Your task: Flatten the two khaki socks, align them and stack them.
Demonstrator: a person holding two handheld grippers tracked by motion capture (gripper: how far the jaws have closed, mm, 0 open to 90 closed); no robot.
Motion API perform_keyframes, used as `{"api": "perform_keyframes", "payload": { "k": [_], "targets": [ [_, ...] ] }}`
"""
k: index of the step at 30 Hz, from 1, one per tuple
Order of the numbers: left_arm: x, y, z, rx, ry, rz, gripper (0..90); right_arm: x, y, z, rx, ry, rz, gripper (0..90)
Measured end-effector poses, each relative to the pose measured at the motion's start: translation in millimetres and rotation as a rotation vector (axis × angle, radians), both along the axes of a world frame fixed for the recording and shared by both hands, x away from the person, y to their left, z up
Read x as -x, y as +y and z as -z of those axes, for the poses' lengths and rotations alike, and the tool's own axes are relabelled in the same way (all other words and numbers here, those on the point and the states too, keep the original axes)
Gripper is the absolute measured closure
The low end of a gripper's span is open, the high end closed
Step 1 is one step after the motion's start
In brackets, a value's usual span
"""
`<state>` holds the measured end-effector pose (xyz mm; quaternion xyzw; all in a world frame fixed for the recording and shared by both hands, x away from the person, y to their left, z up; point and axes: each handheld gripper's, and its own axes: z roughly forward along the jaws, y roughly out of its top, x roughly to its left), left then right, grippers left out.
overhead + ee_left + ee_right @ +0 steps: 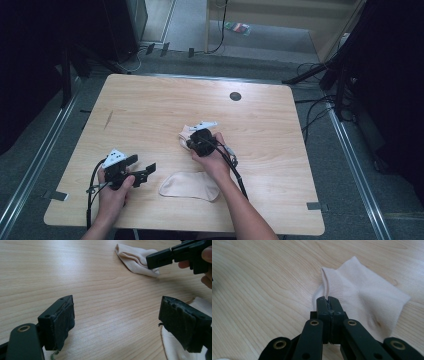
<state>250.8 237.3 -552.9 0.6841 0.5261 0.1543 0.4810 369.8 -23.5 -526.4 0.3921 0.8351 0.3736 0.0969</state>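
Observation:
Two pale beige socks lie on the wooden table (150, 110). The farther sock (185, 133) (364, 297) (133, 257) is bunched near the table's middle. My right gripper (192, 142) (328, 301) is shut on its ribbed cuff edge, and a fold of cloth shows between the jaw tips. The nearer sock (190, 185) (175, 347) lies flat near the front edge. To its left, low over the wood, my left gripper (142, 167) (116, 315) stands open with nothing between its pads. The right gripper's jaw (160, 260) is seen on the farther sock in the left gripper view.
A dark round grommet hole (235, 96) sits toward the table's back right. Grey tape marks (56, 195) (317, 205) lie near the front corners. Dark stands and cables crowd the floor around the table.

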Motion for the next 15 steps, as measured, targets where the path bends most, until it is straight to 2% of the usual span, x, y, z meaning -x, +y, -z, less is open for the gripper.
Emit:
{"api": "perform_keyframes", "payload": {
  "k": [2, 3, 5, 7, 11, 14, 15],
  "targets": [
    [0.0, 0.0, 0.0, 0.001, 0.000, 0.000, 14.1, -0.3, -1.9, -3.0, -0.021, 0.001, 0.010, 90.0],
    [0.0, 0.0, 0.0, 0.000, 0.001, 0.000, 14.1, -1.0, -5.2, -7.2, -0.069, 0.015, 0.024, 90.0],
    [-0.1, 0.0, 0.1, 0.000, 0.000, 0.000, 14.1, -1.4, -6.7, -9.1, -0.083, 0.016, 0.031, 90.0],
    [-0.1, 0.0, 0.0, 0.000, 0.001, 0.000, 14.2, -3.0, -12.6, -18.1, -0.147, 0.025, 0.062, 90.0],
    [-0.1, -0.2, 0.0, -0.002, -0.001, 0.000, 14.2, -6.2, -18.1, -26.0, -0.171, 0.013, 0.078, 90.0],
    [-0.1, -0.3, 0.0, -0.004, -0.001, 0.001, 14.3, -16.6, -30.4, -32.8, -0.252, 0.042, 0.134, 90.0],
    [-0.1, -0.3, 0.0, -0.004, -0.002, 0.001, 14.4, -19.5, -33.0, -34.0, -0.259, 0.047, 0.145, 90.0]
  ]
}}
